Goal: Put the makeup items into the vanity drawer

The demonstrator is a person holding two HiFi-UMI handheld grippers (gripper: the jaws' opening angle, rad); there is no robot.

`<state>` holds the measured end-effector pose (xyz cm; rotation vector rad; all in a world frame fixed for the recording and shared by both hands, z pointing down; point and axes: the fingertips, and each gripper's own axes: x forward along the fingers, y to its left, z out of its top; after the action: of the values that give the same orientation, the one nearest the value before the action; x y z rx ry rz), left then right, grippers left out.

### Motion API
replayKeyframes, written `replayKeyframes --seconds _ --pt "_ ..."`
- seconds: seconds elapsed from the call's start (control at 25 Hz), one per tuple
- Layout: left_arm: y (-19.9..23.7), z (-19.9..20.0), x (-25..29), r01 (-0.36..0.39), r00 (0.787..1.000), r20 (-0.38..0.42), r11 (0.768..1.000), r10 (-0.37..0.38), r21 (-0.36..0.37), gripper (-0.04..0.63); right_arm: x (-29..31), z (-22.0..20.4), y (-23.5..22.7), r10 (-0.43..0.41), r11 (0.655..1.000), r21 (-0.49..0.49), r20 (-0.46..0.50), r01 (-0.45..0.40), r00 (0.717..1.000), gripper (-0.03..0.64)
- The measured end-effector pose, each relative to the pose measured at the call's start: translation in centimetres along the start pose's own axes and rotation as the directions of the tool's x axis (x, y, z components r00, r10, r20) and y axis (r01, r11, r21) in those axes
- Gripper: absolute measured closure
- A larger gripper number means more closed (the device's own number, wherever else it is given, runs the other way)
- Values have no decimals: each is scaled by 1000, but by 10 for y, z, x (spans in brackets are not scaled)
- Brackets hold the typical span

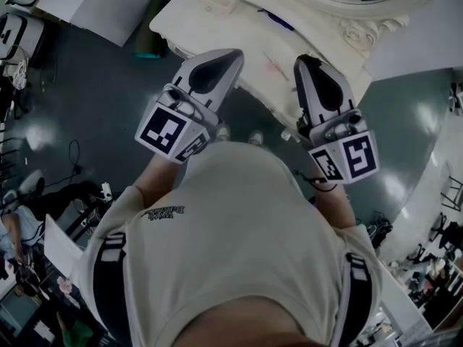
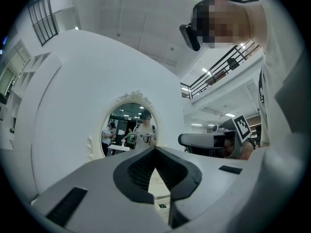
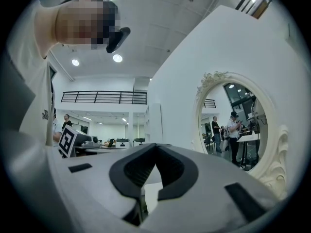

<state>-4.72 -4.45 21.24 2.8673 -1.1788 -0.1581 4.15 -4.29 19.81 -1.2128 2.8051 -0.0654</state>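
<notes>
I stand in front of a white vanity (image 1: 195,16) with an oval ornate mirror (image 2: 130,124) (image 3: 237,125). Both grippers are held level side by side, pointing at it. My left gripper (image 1: 233,53) (image 2: 155,149) has its jaws closed tip to tip with nothing between them. My right gripper (image 1: 299,61) (image 3: 156,145) is shut and empty as well. On the vanity top lie a thin dark blue item (image 1: 278,22) and a small pinkish item (image 1: 273,65), both too small to identify. No drawer front shows in any view.
A teal object (image 1: 148,29) stands on the dark floor left of the vanity. Cables and a chair base (image 1: 79,172) lie at the left, and cluttered desks sit at the lower corners. The mirror reflects people standing in the room.
</notes>
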Motion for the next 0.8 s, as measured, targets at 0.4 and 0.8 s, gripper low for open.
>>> replayKeyframes --seconds 0.4,0.8 --pt "15 -9 17 -10 1000 -22 1000 10 -3 581 19 -25 -18 -45 999 -23 -124 42 991 611" --pt "39 -46 56 8 995 -99 1000 -8 -2 581 52 -68 -71 -99 995 -56 -254 87 962 592"
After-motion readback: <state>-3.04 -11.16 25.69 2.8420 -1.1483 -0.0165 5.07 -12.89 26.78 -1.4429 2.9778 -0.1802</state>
